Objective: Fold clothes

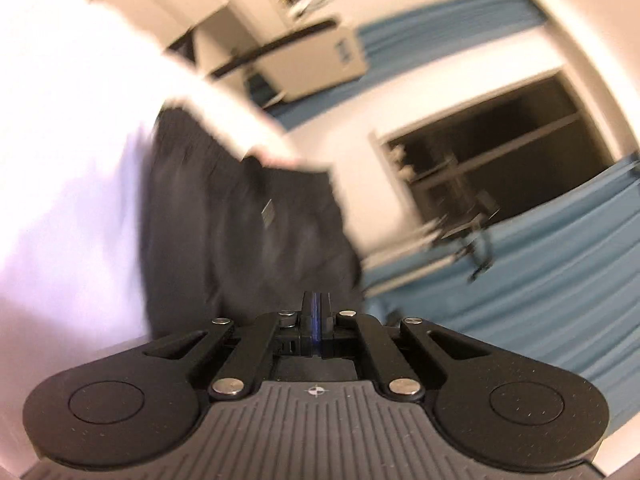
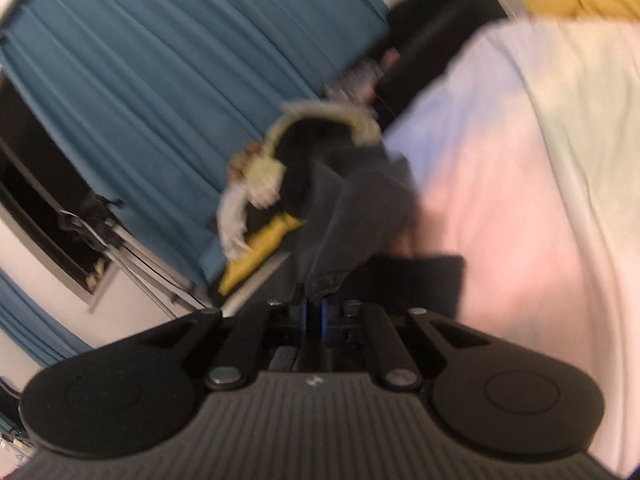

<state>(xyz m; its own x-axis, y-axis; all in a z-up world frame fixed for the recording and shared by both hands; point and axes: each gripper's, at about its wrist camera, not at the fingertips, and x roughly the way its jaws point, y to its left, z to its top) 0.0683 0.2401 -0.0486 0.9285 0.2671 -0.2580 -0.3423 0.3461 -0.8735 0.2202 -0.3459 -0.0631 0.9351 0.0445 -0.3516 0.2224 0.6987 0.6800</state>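
Blue curtains [image 2: 168, 80] hang behind our pale sheet [image 2: 520, 184]. Both frames are blurry. Our right gripper [image 2: 314, 308] has its jaws clamped on the dark garment [image 2: 352, 216], which hangs beside the sheet; left gripper [image 1: 316, 312] jaws are fully closed, touching the same garment [image 1: 240, 232].

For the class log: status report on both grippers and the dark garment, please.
Left gripper shut on dark garment. Right gripper shut on its bunched edge. Garment lifted off pale bedsheet. Views blurred; nothing seen in the way.
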